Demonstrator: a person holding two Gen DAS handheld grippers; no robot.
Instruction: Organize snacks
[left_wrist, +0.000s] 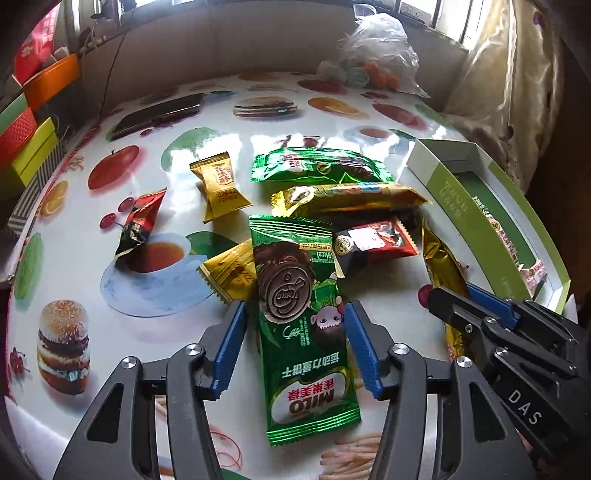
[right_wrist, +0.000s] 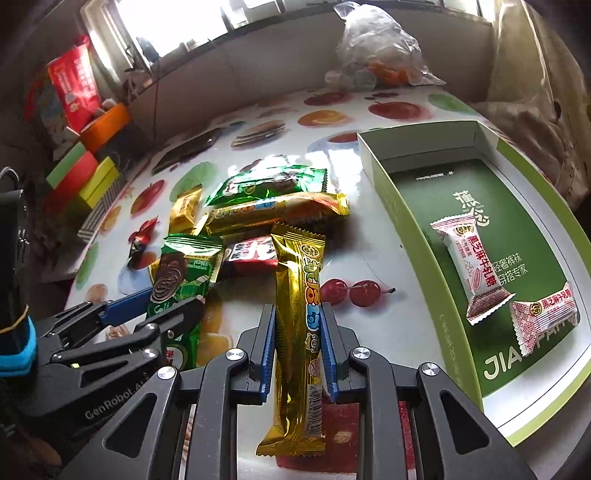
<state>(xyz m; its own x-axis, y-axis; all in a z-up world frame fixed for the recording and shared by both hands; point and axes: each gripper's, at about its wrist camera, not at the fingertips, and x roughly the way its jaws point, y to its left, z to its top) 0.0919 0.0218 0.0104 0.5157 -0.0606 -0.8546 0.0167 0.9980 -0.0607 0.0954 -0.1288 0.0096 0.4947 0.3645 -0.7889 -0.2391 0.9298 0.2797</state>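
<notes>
**Inspector:** Now, start with the biggest item. Where does the load go?

**Operator:** I am aiming for the green box (right_wrist: 424, 236), open at the right of the table (left_wrist: 155, 317). Two pink-and-white sweets (right_wrist: 471, 273) already lie in it. Its near wall stands between my right gripper (right_wrist: 297, 347) and the floor of the box, so a low carry could catch the bar on that wall.

**Inspector:** And the pile?

**Operator:** The loose snacks sit mid-table, overlapping. The green Milo packet (left_wrist: 295, 295) lies partly over a gold sweet (left_wrist: 231, 273). If I drag rather than lift, I judge the neighbour gets pulled along.

**Inspector:** State of the right gripper?

**Operator:** Pressed together on the long gold bar (right_wrist: 299, 306), pads on its two sides near the middle. Much of the bar hangs beyond the pads toward the camera. I judge the foil is slick, so the bar may pivot or slip out during a quick swing.

**Inspector:** Left gripper (left_wrist: 295, 350)?

**Operator:** Spread, the Milo packet between its pads, which do not press it. The packet is flat and glossy; closing on its edges may buckle it or let it squirt out.

**Inspector:** Anything else?

**Operator:** The two grippers work close beside each other. I see a risk of collision.
</notes>
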